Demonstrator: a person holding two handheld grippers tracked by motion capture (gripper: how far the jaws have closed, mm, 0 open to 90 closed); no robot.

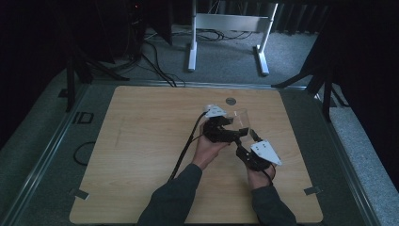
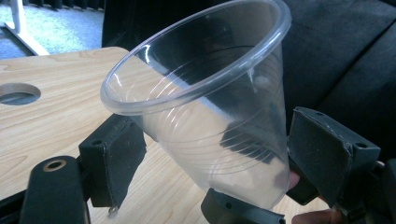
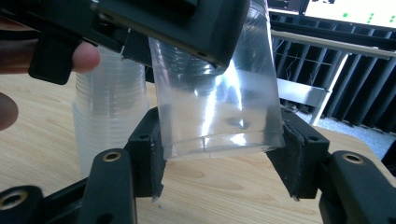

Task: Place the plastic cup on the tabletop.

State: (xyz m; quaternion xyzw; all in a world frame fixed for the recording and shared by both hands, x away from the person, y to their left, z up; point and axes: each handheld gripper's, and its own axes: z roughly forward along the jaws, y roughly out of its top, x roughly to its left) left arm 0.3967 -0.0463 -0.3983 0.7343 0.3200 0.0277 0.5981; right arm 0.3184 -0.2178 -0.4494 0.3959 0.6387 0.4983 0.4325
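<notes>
Your high view is too dim: the clear cup (image 1: 240, 120) is barely a glint between the hands. In the right gripper view the left gripper (image 3: 177, 28) covers the cup's (image 3: 219, 112) upper part, and the stack of cups (image 3: 105, 126) behind is blurred, count unreadable.

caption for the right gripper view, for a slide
Right gripper clamps the base of a clear plastic cup above the wooden table.
</notes>
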